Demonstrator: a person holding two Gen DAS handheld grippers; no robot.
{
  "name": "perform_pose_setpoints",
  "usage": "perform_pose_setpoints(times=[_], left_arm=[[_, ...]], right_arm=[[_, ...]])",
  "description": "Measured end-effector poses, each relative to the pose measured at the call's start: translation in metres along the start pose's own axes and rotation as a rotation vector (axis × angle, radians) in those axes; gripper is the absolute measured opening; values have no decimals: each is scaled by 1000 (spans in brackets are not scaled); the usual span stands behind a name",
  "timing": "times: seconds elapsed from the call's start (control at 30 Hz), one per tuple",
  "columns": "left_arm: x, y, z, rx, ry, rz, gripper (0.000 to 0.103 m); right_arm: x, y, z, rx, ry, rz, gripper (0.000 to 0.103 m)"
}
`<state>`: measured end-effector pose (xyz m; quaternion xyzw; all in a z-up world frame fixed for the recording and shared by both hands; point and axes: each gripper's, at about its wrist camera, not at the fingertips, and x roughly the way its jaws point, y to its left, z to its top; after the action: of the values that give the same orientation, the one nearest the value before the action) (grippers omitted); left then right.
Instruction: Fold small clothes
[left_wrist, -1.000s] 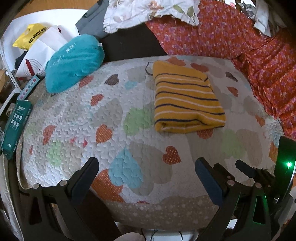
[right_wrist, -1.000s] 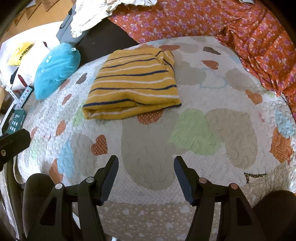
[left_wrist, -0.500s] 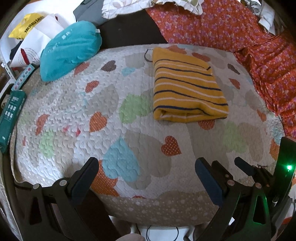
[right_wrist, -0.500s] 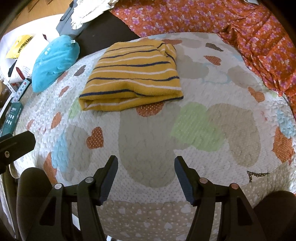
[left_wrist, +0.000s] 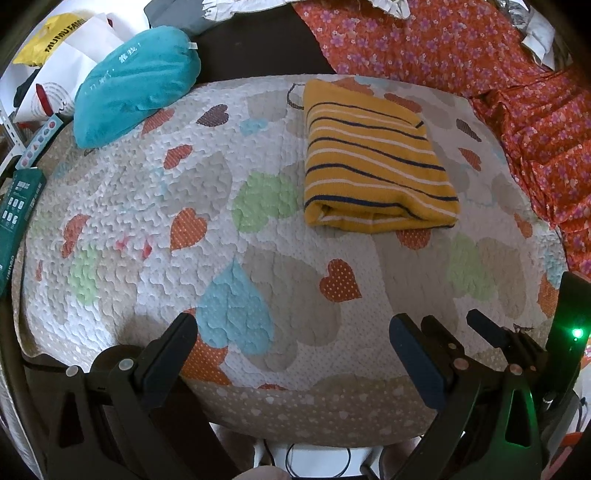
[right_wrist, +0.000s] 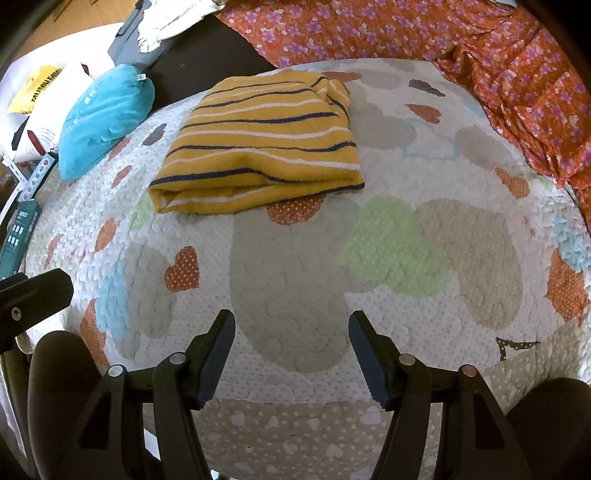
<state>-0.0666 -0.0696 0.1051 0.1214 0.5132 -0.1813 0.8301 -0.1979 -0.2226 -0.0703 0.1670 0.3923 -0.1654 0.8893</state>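
A folded yellow garment with navy and white stripes (left_wrist: 373, 162) lies flat on the heart-patterned quilt (left_wrist: 236, 206), toward its far side; it also shows in the right wrist view (right_wrist: 258, 147). My left gripper (left_wrist: 291, 343) is open and empty, held above the quilt's near edge, well short of the garment. My right gripper (right_wrist: 291, 332) is open and empty too, over the quilt (right_wrist: 388, 258) in front of the garment. The right gripper's fingers (left_wrist: 484, 328) show at the lower right of the left wrist view.
A teal cushion (left_wrist: 133, 85) lies at the quilt's far left corner. Orange floral fabric (left_wrist: 517, 92) is bunched along the far and right sides. A green box (left_wrist: 16, 206) and white and yellow bags (left_wrist: 51, 48) sit at the left.
Both grippers have drawn a little closer to the quilt and garment, which now sit lower and larger in view. The garment itself has not moved. Both grippers stay open.
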Motion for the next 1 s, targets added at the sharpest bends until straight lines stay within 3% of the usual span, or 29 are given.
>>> perform_pose_setpoints(times=[1.0], left_arm=[[16,4,-4,-26,73,-23,103]], right_arm=[[4,0,-2,-9,1,-8,69]])
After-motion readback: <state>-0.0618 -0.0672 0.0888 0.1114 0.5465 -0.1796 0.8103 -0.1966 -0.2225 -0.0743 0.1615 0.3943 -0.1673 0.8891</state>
